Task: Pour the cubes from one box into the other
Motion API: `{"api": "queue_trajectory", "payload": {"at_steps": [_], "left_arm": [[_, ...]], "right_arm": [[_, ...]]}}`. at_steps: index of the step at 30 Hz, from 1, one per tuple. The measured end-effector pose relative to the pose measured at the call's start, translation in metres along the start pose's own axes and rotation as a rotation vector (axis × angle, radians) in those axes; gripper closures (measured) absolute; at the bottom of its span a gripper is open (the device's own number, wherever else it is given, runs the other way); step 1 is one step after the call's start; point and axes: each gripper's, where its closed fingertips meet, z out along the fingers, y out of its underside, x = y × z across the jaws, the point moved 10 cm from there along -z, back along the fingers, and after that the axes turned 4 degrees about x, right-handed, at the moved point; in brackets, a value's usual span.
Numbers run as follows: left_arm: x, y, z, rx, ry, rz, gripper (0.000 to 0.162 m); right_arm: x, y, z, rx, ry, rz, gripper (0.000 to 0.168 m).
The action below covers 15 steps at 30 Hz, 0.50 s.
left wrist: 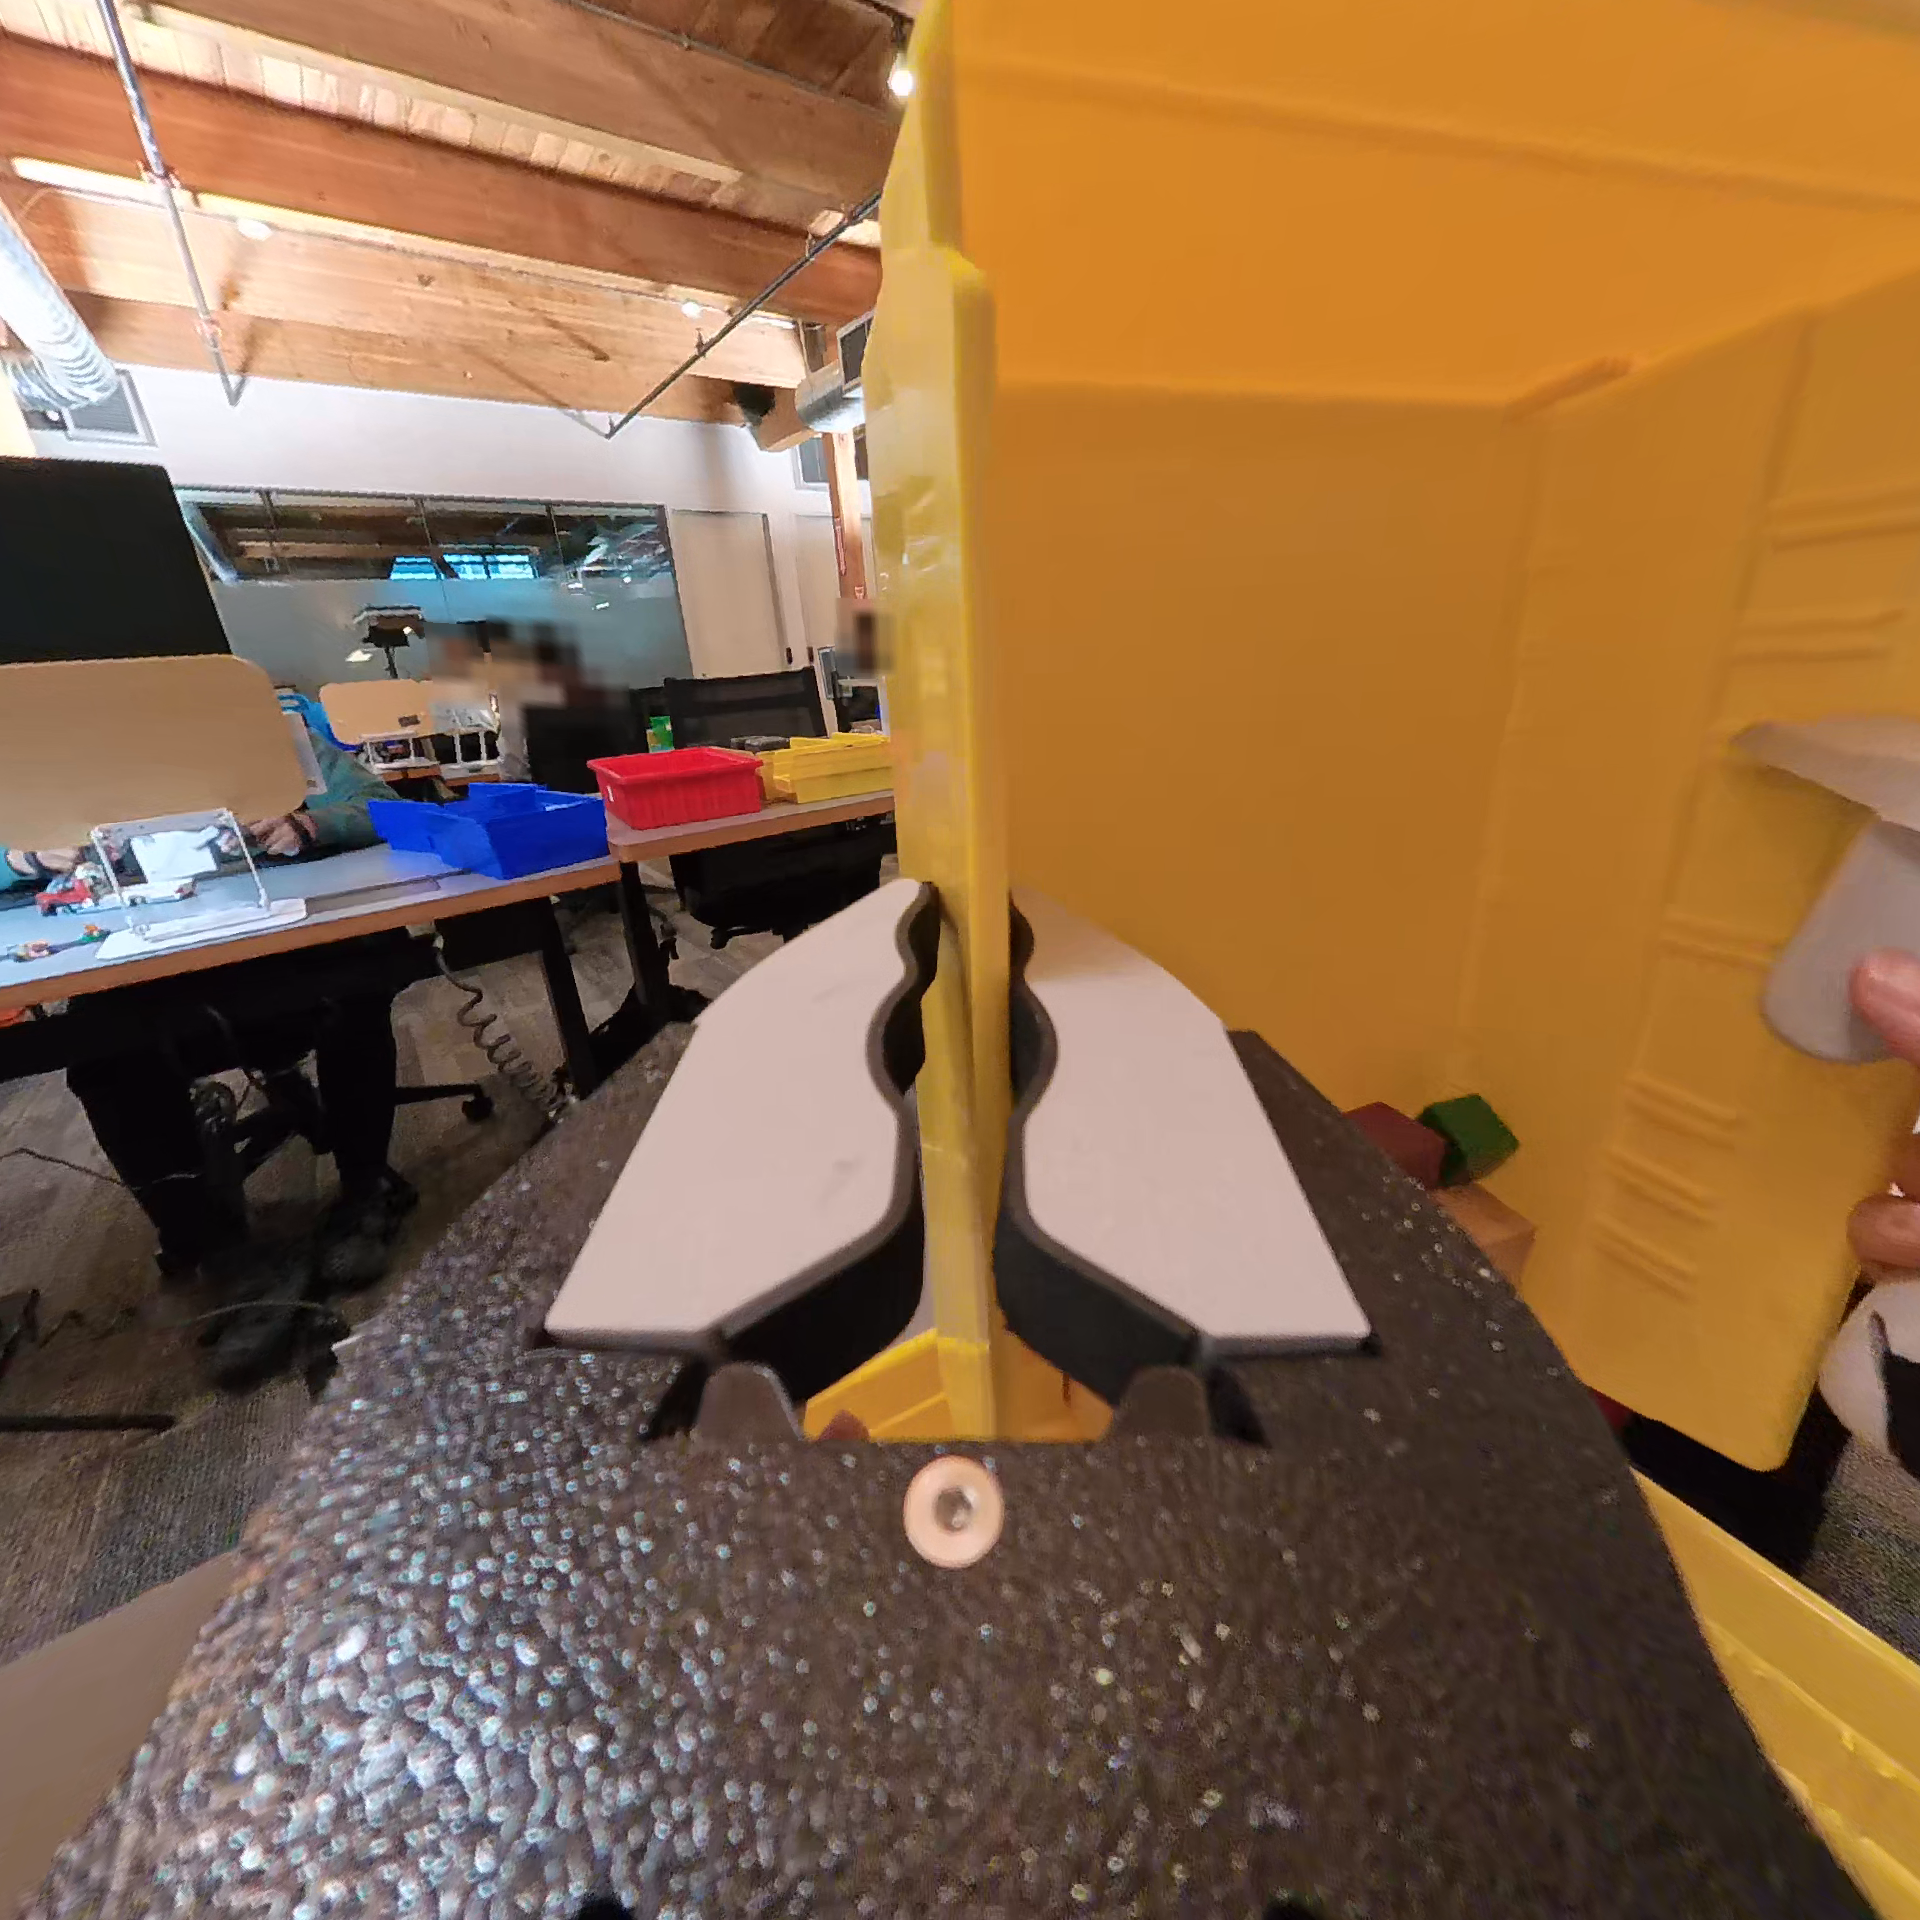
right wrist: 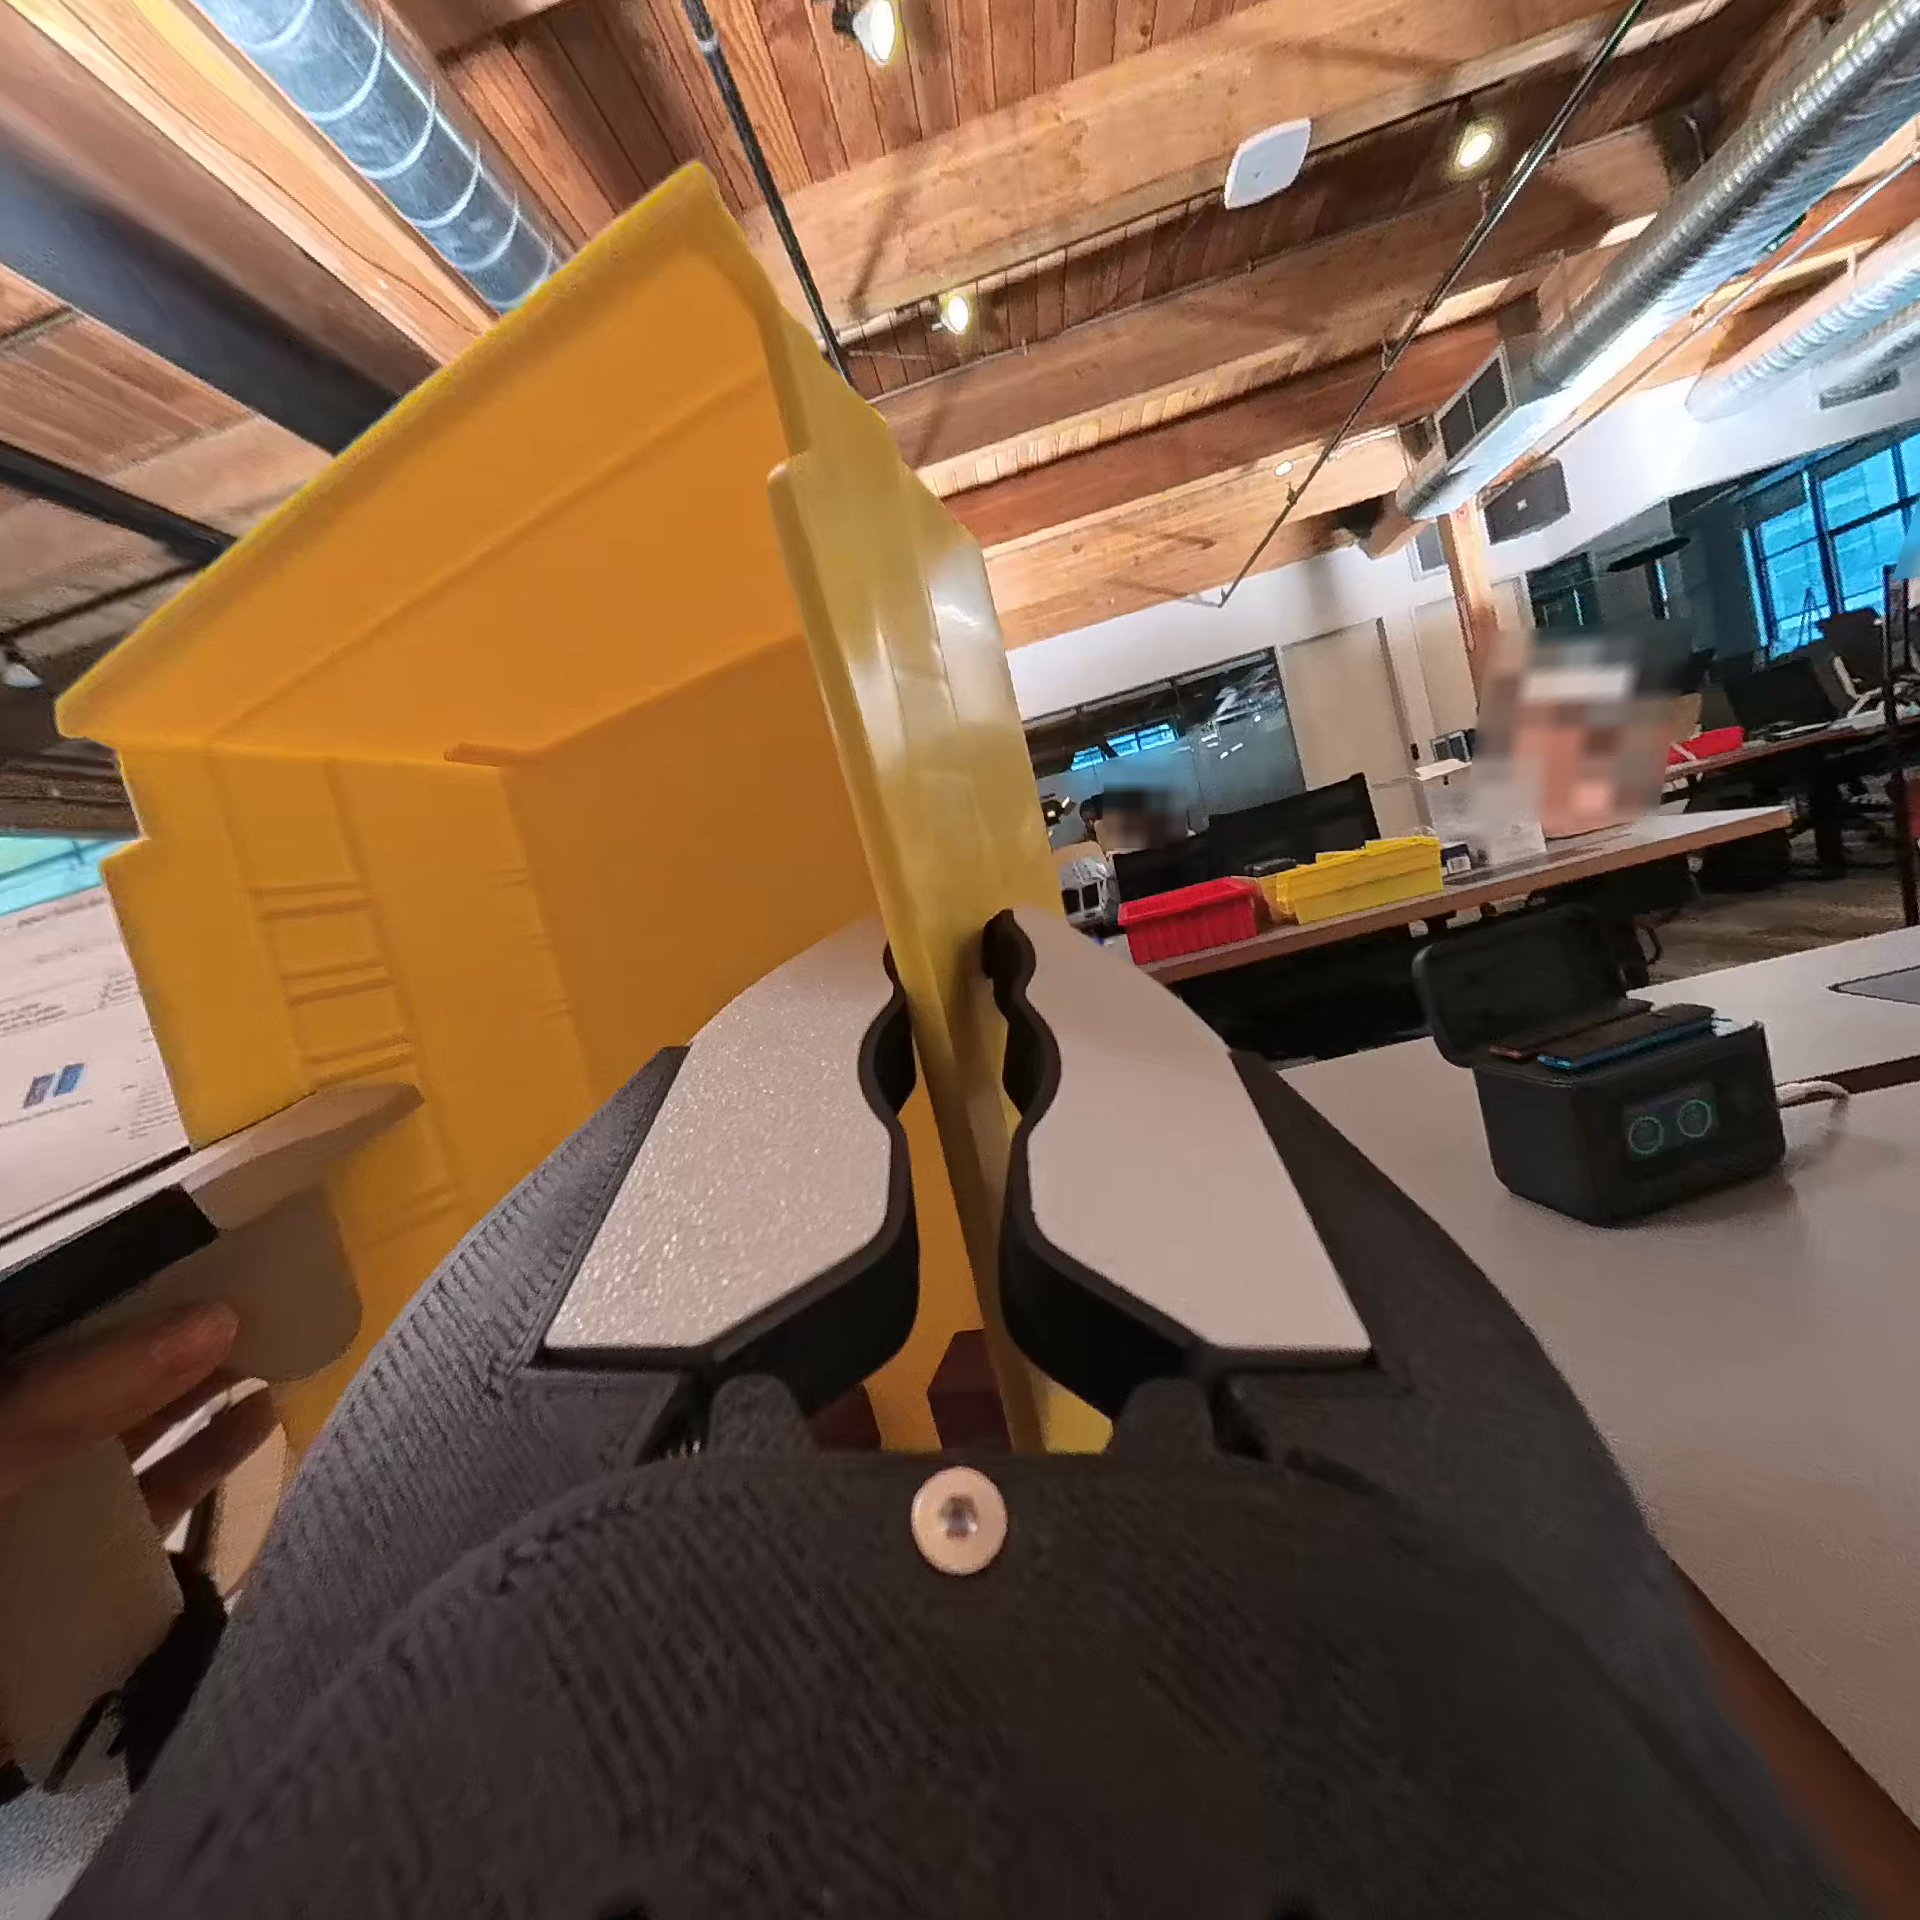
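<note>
I hold a yellow box (left wrist: 1247, 623) tipped up steeply between both grippers. My left gripper (left wrist: 961, 914) is shut on one side wall. My right gripper (right wrist: 940, 945) is shut on the opposite side wall of the same box (right wrist: 623, 831). Inside, at the low end, lie a green cube (left wrist: 1470, 1138), a dark red cube (left wrist: 1392, 1143) and a wooden cube (left wrist: 1486, 1236). The rim of a second yellow box (left wrist: 1808, 1714) shows below at the lower right. Each view also shows the other gripper's finger on the far wall, in the left wrist view (left wrist: 1829, 935) and in the right wrist view (right wrist: 291, 1153).
A black case (right wrist: 1621, 1101) stands on the white table (right wrist: 1662, 1403) to my right. Farther off, tables carry a red bin (left wrist: 675, 784), blue bins (left wrist: 499, 826) and yellow bins (right wrist: 1361, 878). People sit at those tables. Carpeted floor lies below on the left.
</note>
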Motion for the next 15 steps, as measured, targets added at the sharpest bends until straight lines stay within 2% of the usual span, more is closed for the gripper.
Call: {"api": "queue_trajectory", "payload": {"at_steps": [9, 15], "left_arm": [[-0.005, -0.006, -0.005, 0.096, -0.019, -0.009, 0.152], [-0.012, -0.011, -0.006, 0.108, -0.055, 0.005, 0.154]], "right_arm": [[-0.007, 0.004, 0.005, 0.112, -0.061, 0.039, 0.155], [-0.014, 0.004, 0.014, 0.122, -0.071, 0.008, 0.157]]}}
